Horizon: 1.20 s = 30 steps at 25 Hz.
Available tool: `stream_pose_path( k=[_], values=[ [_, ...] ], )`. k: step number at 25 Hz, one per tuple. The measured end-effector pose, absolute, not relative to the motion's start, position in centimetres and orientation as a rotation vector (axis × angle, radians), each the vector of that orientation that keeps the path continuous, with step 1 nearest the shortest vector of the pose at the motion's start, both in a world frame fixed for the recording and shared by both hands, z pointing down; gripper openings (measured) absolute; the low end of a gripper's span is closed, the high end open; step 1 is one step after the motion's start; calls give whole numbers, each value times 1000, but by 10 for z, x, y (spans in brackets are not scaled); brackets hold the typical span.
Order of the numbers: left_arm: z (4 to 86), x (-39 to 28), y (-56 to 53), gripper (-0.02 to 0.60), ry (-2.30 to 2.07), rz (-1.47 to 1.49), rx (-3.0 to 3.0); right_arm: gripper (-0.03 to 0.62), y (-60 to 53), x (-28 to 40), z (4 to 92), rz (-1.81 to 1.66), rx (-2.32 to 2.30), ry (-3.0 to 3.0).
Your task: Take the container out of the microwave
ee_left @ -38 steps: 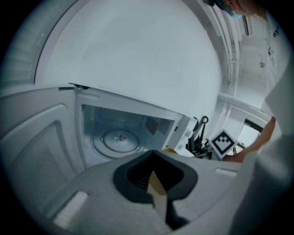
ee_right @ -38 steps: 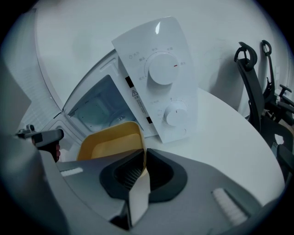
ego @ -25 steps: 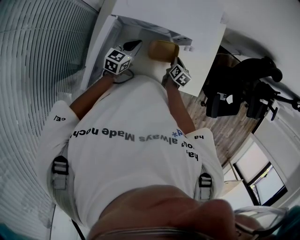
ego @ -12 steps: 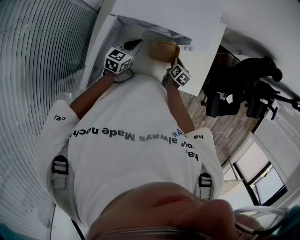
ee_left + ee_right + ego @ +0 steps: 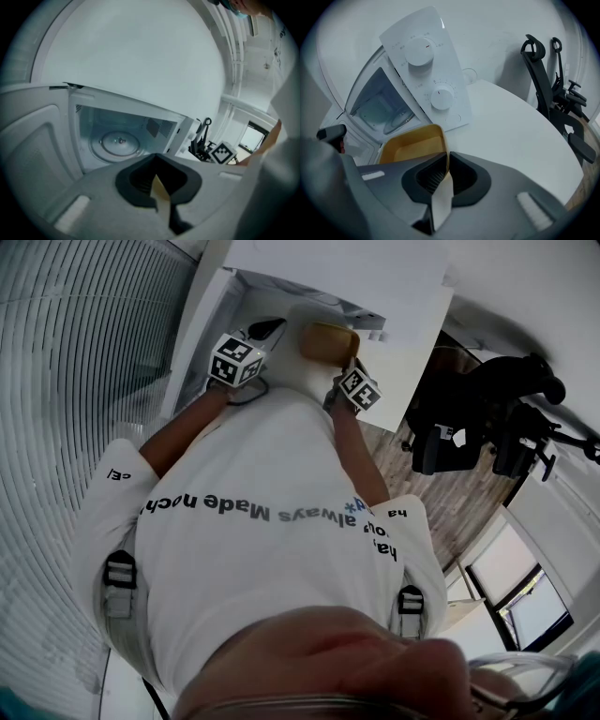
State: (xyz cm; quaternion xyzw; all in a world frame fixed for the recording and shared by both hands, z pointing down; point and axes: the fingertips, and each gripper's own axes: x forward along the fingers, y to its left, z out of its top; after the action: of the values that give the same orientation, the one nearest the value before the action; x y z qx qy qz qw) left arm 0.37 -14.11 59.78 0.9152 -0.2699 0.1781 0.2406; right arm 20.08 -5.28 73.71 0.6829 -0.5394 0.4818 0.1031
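the head view looks steeply down past the person's shirt [image 5: 272,521] onto the microwave [image 5: 337,268]. the left gripper view faces its open cavity [image 5: 119,136] from near; the right gripper view its dial panel [image 5: 426,70] and, like the head view, the container [image 5: 412,147].

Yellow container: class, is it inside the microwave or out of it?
Out. The right claw holds the yellow container by its rim before the microwave, whose turntable is bare.

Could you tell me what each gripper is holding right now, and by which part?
The right gripper is shut on the yellow container, pinching its wall at the rim. The left gripper holds nothing.
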Motion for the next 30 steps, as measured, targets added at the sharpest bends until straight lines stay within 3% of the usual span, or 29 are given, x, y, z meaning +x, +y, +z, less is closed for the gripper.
stream_pose_path(
  k=[30],
  values=[
    [600,2,-143,3,-743,494,2500,28,-46,204,755,1463,2009,-1535]
  ],
)
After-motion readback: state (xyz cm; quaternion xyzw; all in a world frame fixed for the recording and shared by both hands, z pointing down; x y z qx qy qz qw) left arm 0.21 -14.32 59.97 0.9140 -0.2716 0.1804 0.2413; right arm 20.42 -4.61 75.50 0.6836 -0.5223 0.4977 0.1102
